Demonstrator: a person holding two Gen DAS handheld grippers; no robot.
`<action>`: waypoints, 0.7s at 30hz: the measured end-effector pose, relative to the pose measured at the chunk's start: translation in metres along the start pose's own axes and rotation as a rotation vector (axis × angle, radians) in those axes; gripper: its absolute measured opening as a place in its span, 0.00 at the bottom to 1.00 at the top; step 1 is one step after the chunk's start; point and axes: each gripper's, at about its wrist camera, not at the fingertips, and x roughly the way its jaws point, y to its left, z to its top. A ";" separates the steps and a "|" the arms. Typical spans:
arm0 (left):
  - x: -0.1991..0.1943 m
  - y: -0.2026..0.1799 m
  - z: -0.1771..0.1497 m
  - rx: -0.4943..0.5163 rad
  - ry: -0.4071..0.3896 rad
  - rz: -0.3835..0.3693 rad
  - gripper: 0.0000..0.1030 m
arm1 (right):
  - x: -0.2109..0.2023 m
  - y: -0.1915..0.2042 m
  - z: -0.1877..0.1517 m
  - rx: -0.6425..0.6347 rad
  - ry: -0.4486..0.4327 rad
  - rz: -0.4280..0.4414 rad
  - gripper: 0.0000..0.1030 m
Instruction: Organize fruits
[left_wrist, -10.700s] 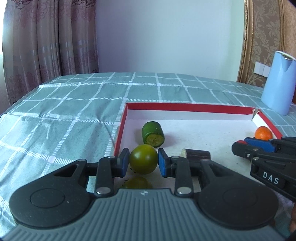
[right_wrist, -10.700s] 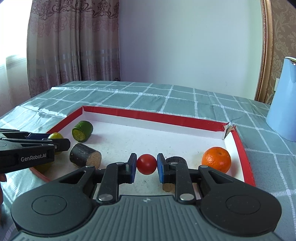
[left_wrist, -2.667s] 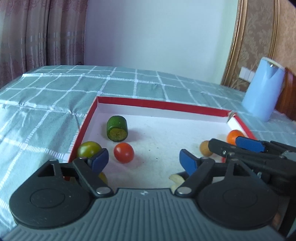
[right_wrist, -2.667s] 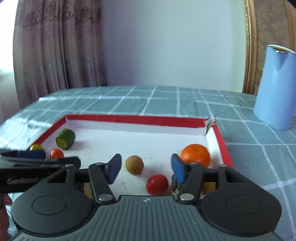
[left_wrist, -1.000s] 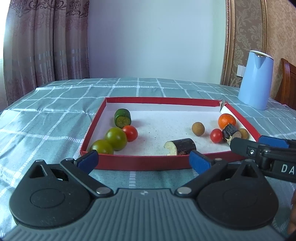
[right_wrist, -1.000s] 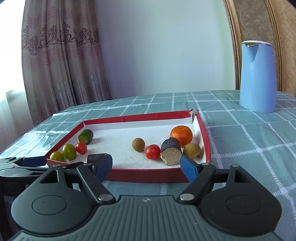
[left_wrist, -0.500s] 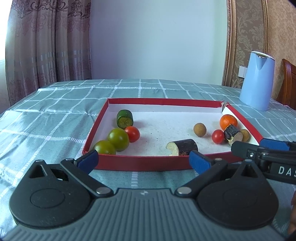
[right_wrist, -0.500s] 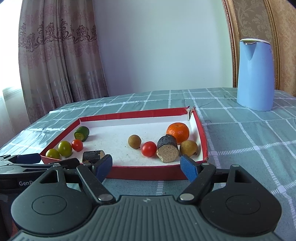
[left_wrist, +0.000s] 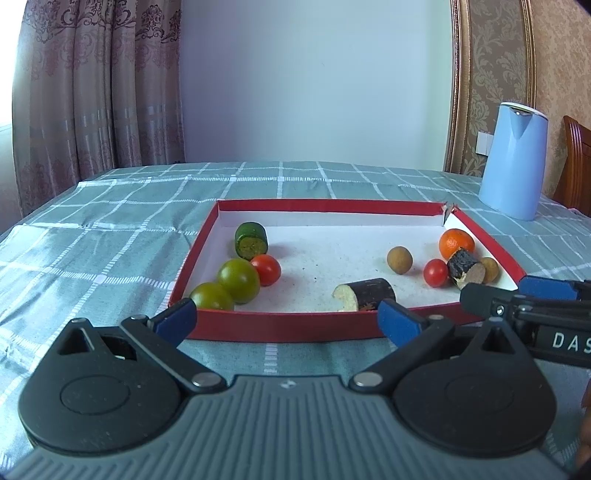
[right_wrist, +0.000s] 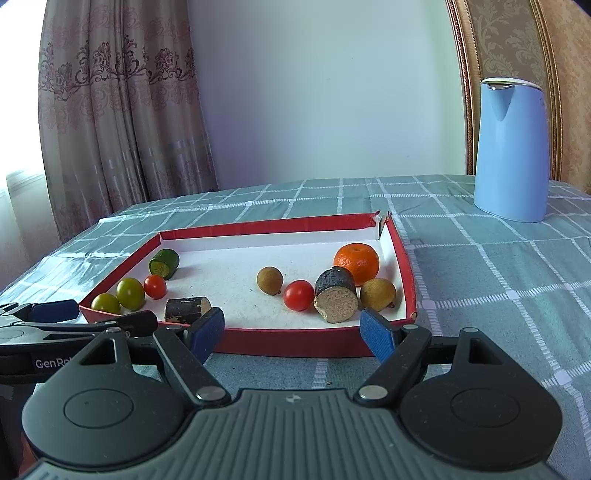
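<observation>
Fruits sit grouped in red tray (left_wrist: 280, 326), centre frame: green tomatoes (left_wrist: 238, 280) and red one (left_wrist: 266, 269) lower left, orange (left_wrist: 456, 243) cluster right, likely sorted by side. Left gripper (left_wrist: 286, 320) and right gripper (right_wrist: 291, 334) both spread wide, empty, outside tray's near wall.

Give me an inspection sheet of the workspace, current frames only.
Surface: table under green checked cloth.
Job's things: red-rimmed tray holds two green tomatoes, two red tomatoes, orange, cucumber piece, two dark cut pieces, brown round fruits.
Clutter: blue kettle beside the tray.
Grippers: left gripper and right gripper open, empty, short of the tray.
Cables: nothing seen.
Surroundings: curtains, wall.
</observation>
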 end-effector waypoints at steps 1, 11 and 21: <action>0.000 0.000 0.000 0.000 -0.001 -0.001 1.00 | 0.000 0.000 0.000 0.000 -0.001 0.000 0.78; -0.002 0.002 0.000 -0.010 -0.009 -0.002 1.00 | 0.000 0.000 0.000 -0.004 0.002 0.000 0.78; -0.005 0.008 -0.001 -0.027 -0.020 -0.002 1.00 | 0.000 0.001 0.000 -0.011 0.004 0.002 0.78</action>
